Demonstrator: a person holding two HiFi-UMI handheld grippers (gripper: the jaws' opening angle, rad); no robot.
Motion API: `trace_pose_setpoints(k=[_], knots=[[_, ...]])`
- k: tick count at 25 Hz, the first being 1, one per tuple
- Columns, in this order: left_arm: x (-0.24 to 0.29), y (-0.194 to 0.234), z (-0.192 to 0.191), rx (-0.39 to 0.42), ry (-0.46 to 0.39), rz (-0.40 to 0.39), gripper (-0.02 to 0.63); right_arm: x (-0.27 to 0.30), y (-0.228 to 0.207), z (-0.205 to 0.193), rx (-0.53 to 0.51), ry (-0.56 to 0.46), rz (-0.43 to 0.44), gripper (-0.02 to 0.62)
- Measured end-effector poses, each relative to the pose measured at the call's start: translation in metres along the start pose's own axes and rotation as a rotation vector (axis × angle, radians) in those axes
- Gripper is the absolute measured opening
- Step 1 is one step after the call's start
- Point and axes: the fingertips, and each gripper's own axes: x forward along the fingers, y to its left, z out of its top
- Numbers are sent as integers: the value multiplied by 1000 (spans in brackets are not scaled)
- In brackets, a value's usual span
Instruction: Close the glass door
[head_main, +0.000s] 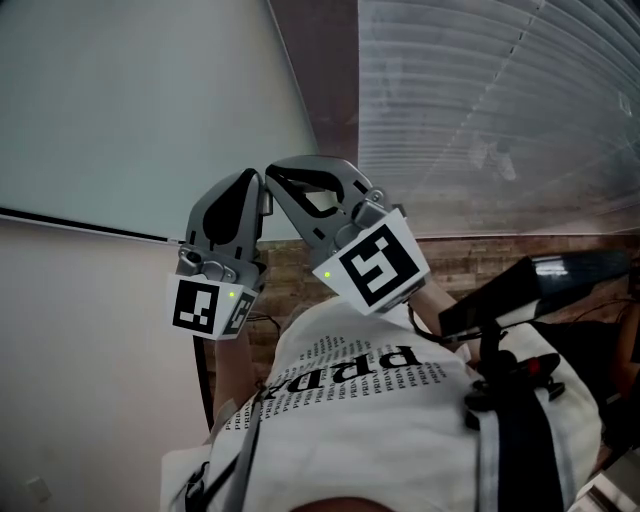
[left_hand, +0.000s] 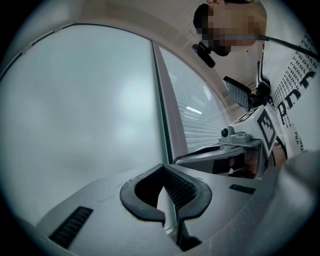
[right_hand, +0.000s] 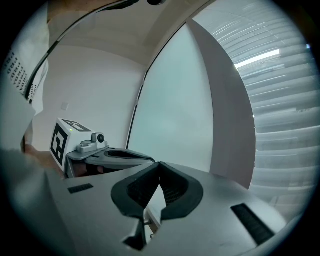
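A frosted pale-green glass door (head_main: 150, 100) fills the upper left of the head view, with a dark bottom edge. It also shows in the left gripper view (left_hand: 85, 110) and the right gripper view (right_hand: 175, 110). My left gripper (head_main: 254, 177) and right gripper (head_main: 271, 171) are held up side by side in front of it, tips almost touching each other. Both are shut with nothing between the jaws. From its own camera the left gripper (left_hand: 163, 168) points at the glass near its dark side edge. The right gripper (right_hand: 159, 164) points at the glass beside a grey post (right_hand: 230, 115).
A brownish-grey post (head_main: 320, 80) stands right of the glass, then a ribbed, blind-like panel (head_main: 500, 110). A white wall (head_main: 80, 330) lies below the glass. The person's white printed shirt (head_main: 380, 420) and a black strap-mounted device (head_main: 500, 300) fill the lower frame.
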Motion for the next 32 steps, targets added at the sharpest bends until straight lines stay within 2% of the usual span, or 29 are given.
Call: trace_pose_setpoints(k=[32], knots=[[4, -9, -1, -1, 1, -24, 0, 1, -3, 2, -47, 13, -17, -2]])
